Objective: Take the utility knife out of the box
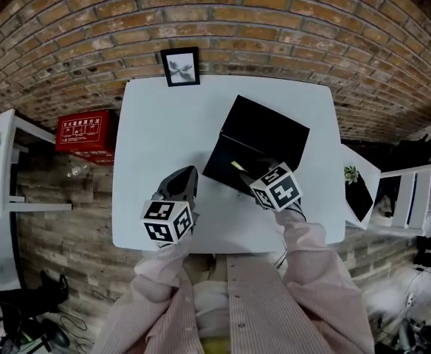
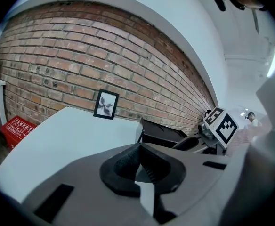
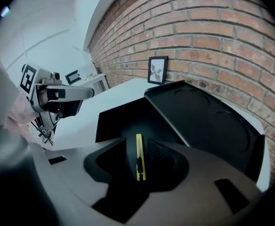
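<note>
Right gripper view: yellow utility knife lies inside the open black box, between the right gripper jaws, with a narrow gap on each side, not clamped. Left gripper jaws are together and empty, over the white table beside the box.

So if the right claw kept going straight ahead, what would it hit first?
Probably the yellow knife, which lies inside the black box between the open jaws of the right claw. Depth is hard to judge; it may already be touching, and the box floor lies just beyond.
</note>
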